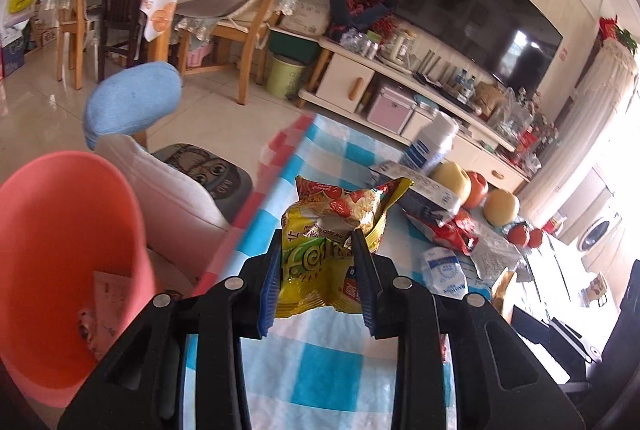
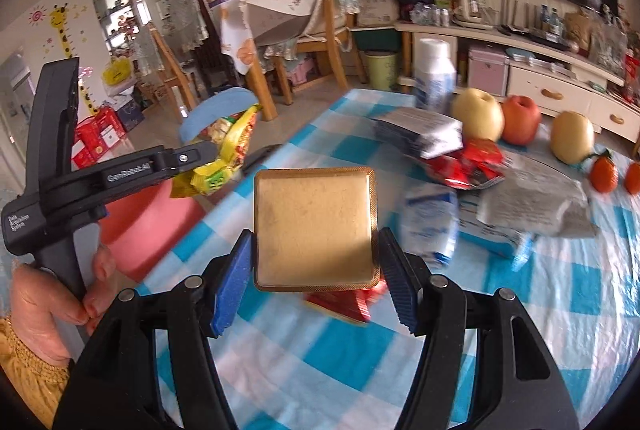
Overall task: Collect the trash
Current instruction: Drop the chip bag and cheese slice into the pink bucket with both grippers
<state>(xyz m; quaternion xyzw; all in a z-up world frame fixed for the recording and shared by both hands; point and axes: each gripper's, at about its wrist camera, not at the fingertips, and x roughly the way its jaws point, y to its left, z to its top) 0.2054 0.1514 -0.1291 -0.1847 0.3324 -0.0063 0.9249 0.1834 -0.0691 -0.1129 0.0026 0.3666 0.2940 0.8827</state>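
holding trash in both grippers above the blue-and-white checked plastic tablecloth (image 2: 320,362)
left gripper (image 1: 318,270) fingers nearly together, clamped on a crumpled yellow snack wrapper (image 1: 320,250), held off the table near its left edge; round pink plastic bin (image 1: 60,250) sits below and left of it, paper scraps (image 1: 106,306) already inside. right gripper (image 2: 316,274) at mid width, blue pads gripping both side edges of a flat square gold foil packet (image 2: 316,230), lifted clear of the cloth. in the right wrist view the left gripper (image 2: 208,158) shows at left with the wrapper, person's hand (image 2: 52,294) on its handle. remaining on the table: red wrappers (image 2: 472,162), grey foil pouch (image 2: 536,206), blue-white packet (image 2: 432,222), white spray can (image 2: 434,74), pears (image 2: 478,114) and apple (image 2: 520,120), small oranges (image 2: 604,172); right wrist view is partly motion-blurred
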